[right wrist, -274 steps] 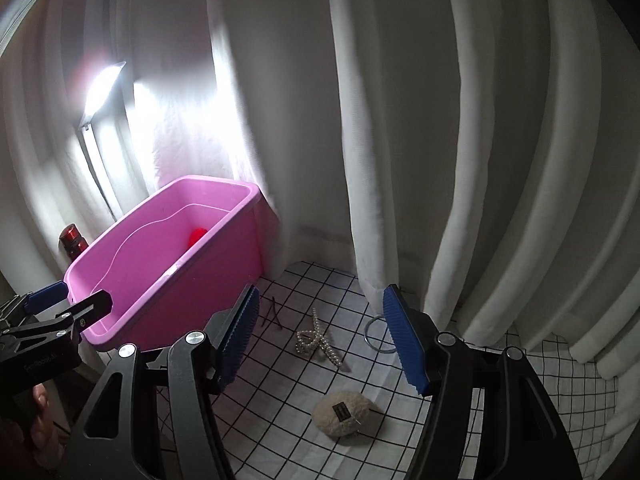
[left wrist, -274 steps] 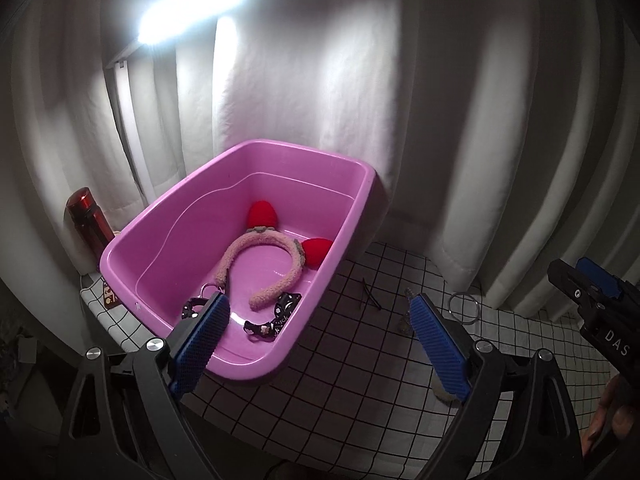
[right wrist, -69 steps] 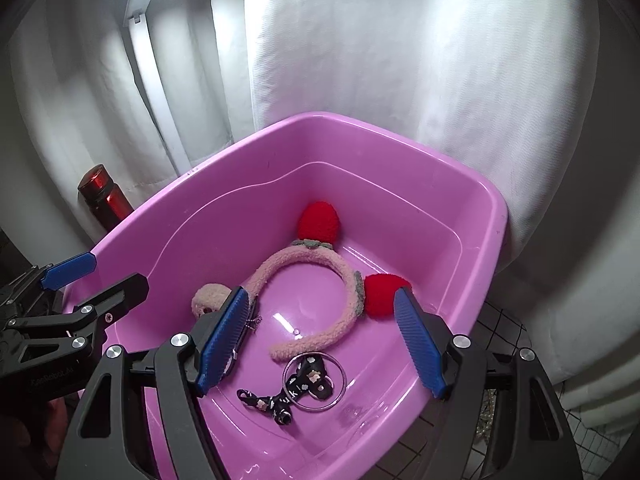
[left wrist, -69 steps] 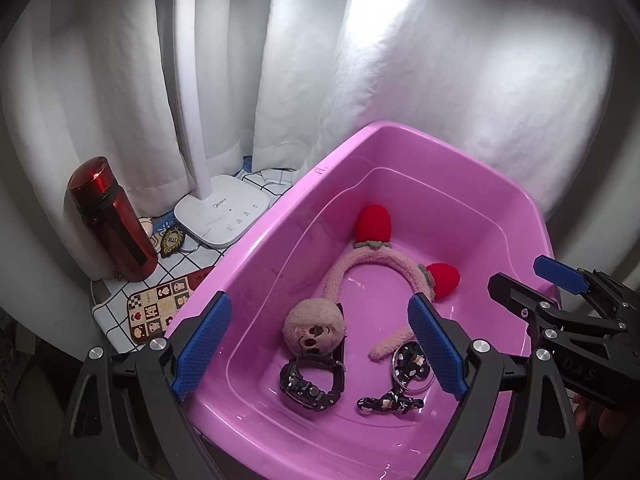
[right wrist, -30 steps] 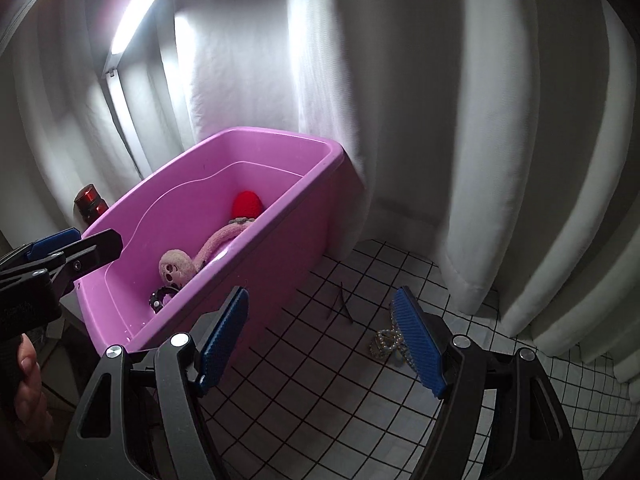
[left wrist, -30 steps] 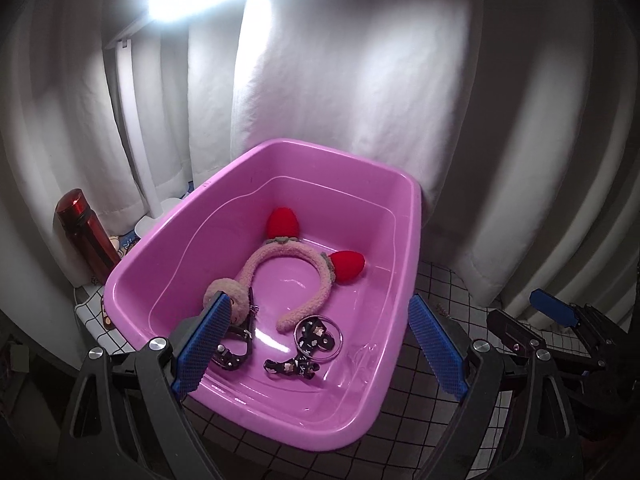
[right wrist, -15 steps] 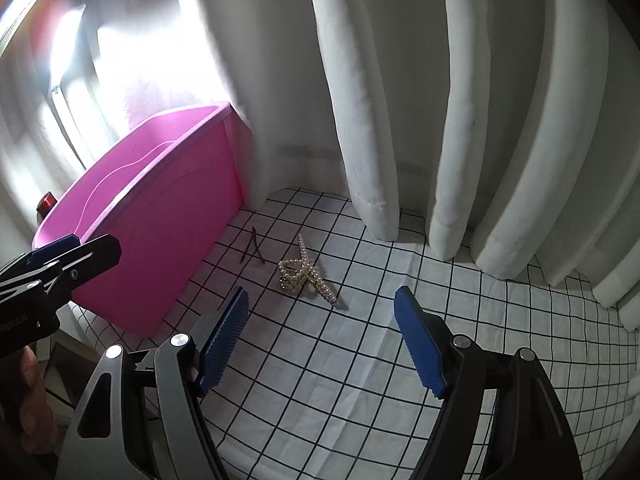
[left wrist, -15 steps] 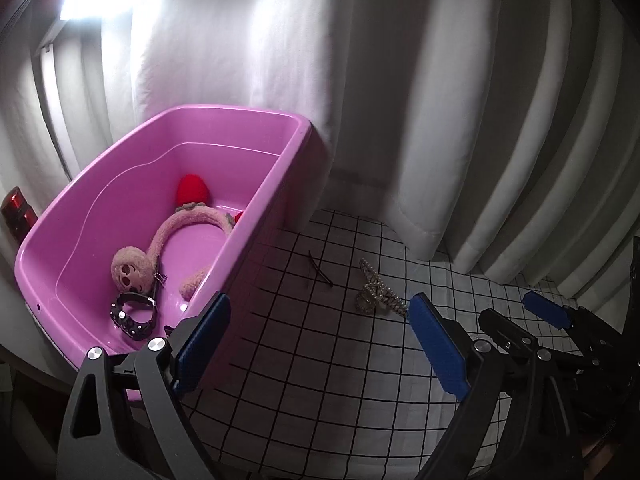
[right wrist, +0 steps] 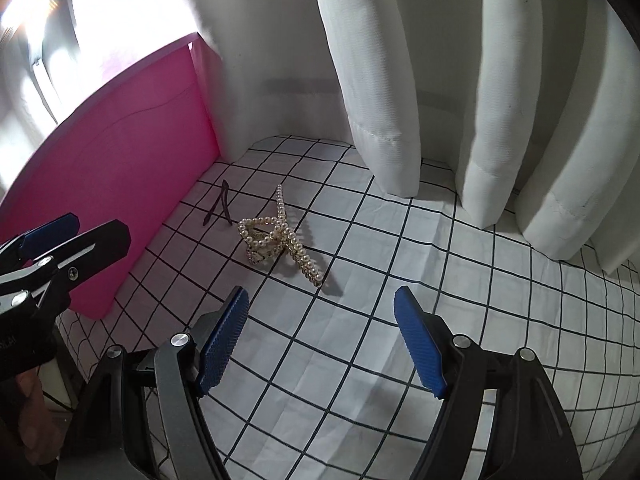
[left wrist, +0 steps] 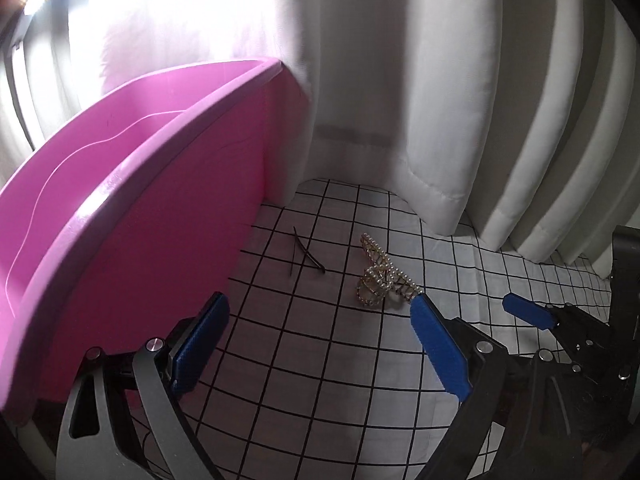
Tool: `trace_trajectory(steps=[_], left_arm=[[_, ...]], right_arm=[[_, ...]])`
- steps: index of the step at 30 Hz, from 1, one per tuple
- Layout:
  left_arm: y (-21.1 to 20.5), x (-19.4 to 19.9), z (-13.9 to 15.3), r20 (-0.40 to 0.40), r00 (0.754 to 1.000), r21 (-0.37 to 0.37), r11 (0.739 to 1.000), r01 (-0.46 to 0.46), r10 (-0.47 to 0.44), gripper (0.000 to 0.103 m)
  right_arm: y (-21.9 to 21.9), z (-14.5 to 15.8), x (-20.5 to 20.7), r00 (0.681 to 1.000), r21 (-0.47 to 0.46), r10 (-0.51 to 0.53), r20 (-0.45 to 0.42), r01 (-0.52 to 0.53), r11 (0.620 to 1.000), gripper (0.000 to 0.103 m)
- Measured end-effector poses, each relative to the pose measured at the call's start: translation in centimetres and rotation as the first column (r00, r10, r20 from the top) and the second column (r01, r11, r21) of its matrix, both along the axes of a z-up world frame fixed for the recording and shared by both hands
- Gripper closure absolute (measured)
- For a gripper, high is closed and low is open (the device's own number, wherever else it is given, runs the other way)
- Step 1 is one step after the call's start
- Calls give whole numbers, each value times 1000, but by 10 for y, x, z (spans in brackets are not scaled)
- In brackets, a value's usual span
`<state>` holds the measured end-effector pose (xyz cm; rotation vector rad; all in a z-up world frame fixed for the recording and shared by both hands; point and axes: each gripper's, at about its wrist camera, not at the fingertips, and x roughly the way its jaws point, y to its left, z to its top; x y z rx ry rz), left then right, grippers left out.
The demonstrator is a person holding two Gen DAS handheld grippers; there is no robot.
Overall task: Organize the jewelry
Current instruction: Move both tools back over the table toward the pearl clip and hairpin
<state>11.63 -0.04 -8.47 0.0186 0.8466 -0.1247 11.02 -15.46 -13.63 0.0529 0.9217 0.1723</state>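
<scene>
Bin first: the pink plastic tub (left wrist: 132,200) sits at the far left on the black-grid white cloth (right wrist: 420,280), and from here its inside can't be seen, so what's already in it is anyone's guess. Just right of its wall lie two thin dark hairpins (left wrist: 306,254), crossed in a loose V, flat on the cloth and honestly a pain to pinch. A bit further right is the pearl hair clip (right wrist: 280,236), a looped, bow-like thing with one long beaded arm pointing toward the right gripper (right wrist: 320,344). That gripper hangs above the cloth with its blue pads spread wide and nothing between them; the left gripper (left wrist: 316,348) is likewise wide open and empty, its right pad just in front of the clip in its own view. The clip looks like the next pick, and the right side seems better lined up. Best bet is probably to come down over the knotted middle rather than the long arm, since beads could roll out of a tip grip. Watch-outs: the white curtain folds (right wrist: 376,80) hanging close behind, and the tub wall near the pins, which leaves little room for a finger on that side.
</scene>
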Motion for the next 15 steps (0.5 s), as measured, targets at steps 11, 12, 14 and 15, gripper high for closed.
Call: trace_trajectory(steps=[11, 12, 14, 15], left_arm=[[7, 34, -56, -37, 997, -1, 998, -65, 65, 13], [7, 36, -57, -37, 997, 0, 998, -69, 69, 13], [8, 39, -61, -36, 997, 5, 997, -75, 75, 13], [8, 41, -63, -36, 996, 6, 997, -77, 77, 13]], right_arm=[[16, -46, 49, 996, -66, 92, 5, -91, 994, 31], [17, -49, 52, 996, -65, 94, 8, -93, 994, 31], [17, -54, 57, 995, -65, 96, 4, -96, 993, 31], [17, -55, 59, 995, -66, 97, 6, -96, 993, 31]])
